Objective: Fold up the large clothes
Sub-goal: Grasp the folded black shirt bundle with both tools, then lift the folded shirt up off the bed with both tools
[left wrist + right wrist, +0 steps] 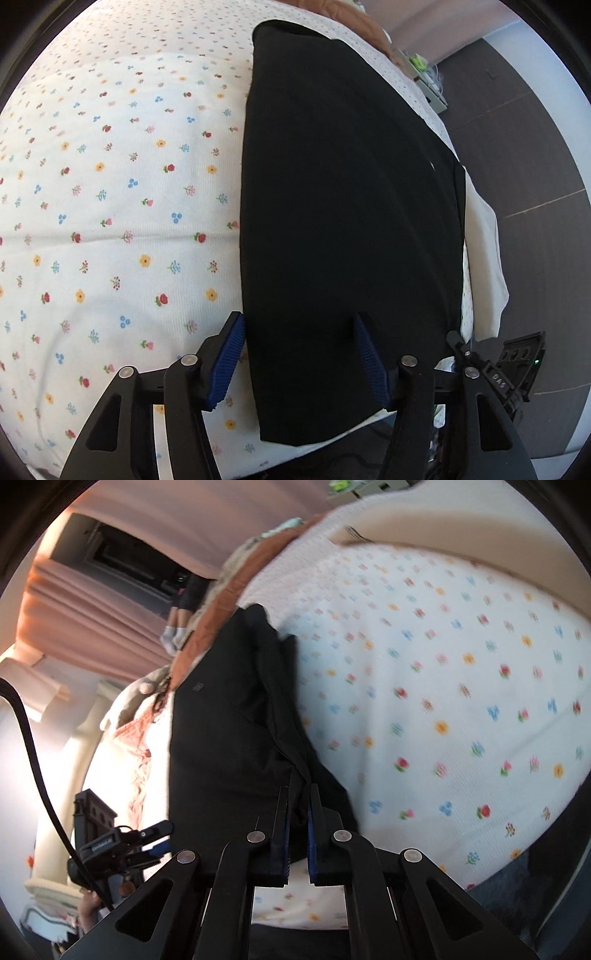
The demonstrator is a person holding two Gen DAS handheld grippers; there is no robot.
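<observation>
In the left wrist view, the flowered bedsheet (110,184) fills the left side, and its far part curves out of the picture. To the right lies the black garment (351,203), folded into a long flat strip on the bed; it is so dark that its seams and layers are hard to make out. The left gripper (299,325) stands with jaws spread, one blue pad on the sheet just beside the strip's left edge, the other over the cloth; whether the pads touch the fabric I cannot tell. Further right are a white cloth (487,258) at the bed's edge and the dark floor (535,147).

In the right wrist view, blurred, the other gripper shows at the far left, partly cut off. The right gripper (298,794) has its jaws pressed together, pinching a bunched edge of the garment.
</observation>
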